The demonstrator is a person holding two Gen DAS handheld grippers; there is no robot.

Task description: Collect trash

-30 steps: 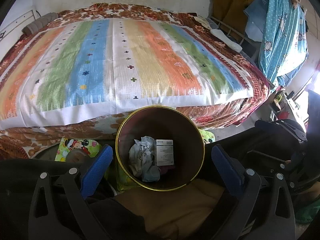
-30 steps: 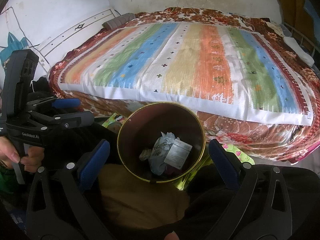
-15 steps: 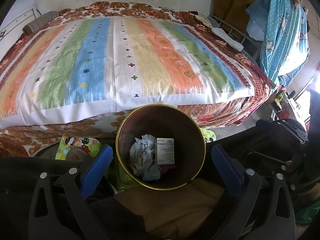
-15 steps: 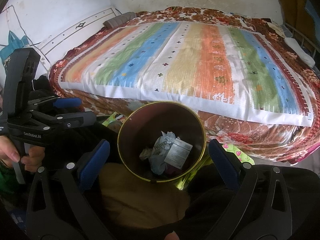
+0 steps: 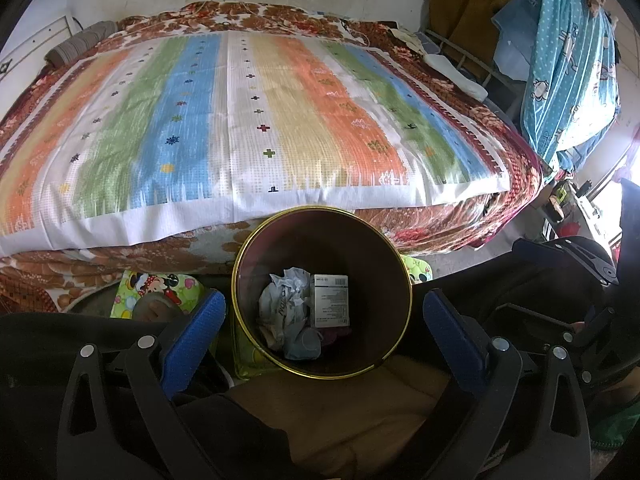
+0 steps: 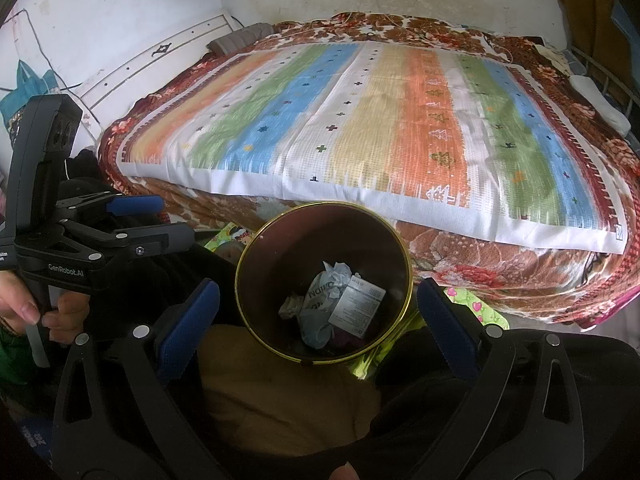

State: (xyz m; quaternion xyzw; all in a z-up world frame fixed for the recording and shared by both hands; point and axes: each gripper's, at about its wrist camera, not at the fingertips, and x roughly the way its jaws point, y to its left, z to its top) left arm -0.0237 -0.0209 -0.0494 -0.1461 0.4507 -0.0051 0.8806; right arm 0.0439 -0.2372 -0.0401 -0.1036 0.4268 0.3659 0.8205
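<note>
- One round, dark maroon waste bin with a gold rim (image 5: 394, 268) stands on the floor just in front of the bed, and both wrist cameras look straight down into it.
- Inside the bin, count the trash: one crumpled wad of white paper (image 5: 290, 280), one small white printed carton (image 5: 330, 300) lying flat beside it, one pale grey crumpled wrapper (image 5: 302, 344) at the bottom, and something dark red under the carton that I cannot make out.
- The left claw (image 5: 322, 330) hangs above the bin, its two blue-padded fingers (image 5: 194, 338) spread wide on either side of the rim, nothing between them.
- The right claw (image 6: 316, 324) is spread just as wide over the same bin (image 6: 400, 248), empty, two blue pads (image 6: 188, 320) flanking the rim.
- In the right wrist view the left tool shows from the side, a person's hand (image 6: 24, 308) wrapped round its handle.
- One bed with a striped orange, green, blue and white cover (image 5: 248, 120) fills the background.
- One bright green cartoon-print mat (image 5: 160, 292) lies on the floor beside the bin.
</note>
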